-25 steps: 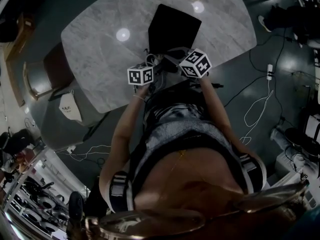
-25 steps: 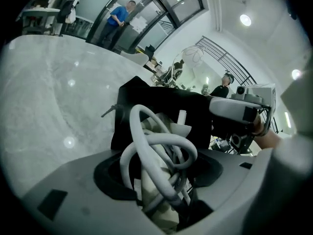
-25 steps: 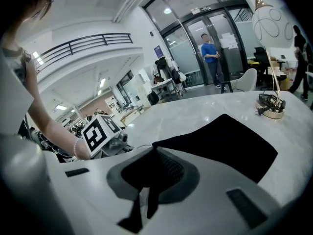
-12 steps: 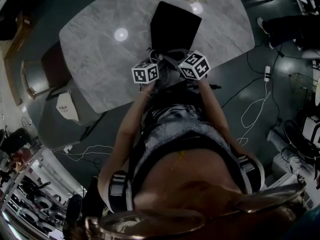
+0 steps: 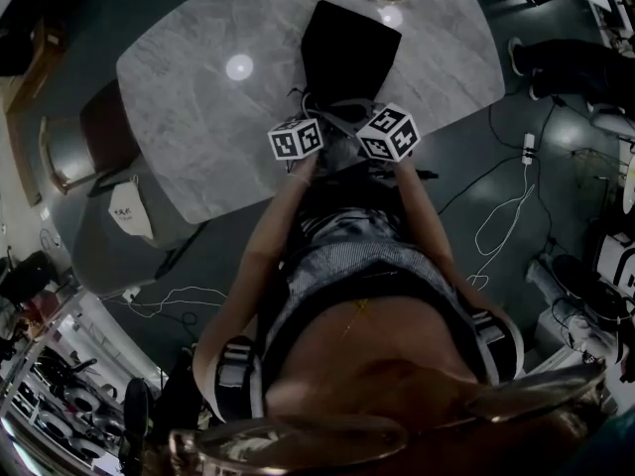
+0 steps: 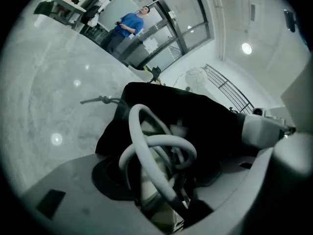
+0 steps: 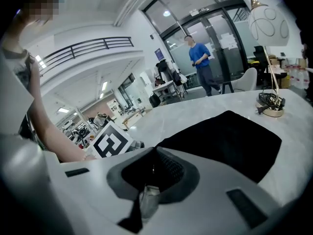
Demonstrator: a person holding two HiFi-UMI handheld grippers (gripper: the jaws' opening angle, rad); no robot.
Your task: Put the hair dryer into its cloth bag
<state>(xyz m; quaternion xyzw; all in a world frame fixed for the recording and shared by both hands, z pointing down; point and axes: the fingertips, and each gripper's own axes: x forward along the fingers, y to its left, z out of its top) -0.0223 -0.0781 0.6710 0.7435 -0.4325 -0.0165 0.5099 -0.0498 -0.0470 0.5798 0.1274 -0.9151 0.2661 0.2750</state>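
text: none readable | labels: none readable | numbers, signs: none readable

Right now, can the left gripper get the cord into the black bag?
Probably yes. The left gripper grips the coiled power cord right at the near end of the cloth bag, with nothing between them. The right gripper, shut, seems to pinch the bag's edge, which should steady it.

Grey striped top point(image 5: 375, 258), banded elbow straps point(image 5: 236, 373), black-and-white marker cubes point(image 5: 296, 139)
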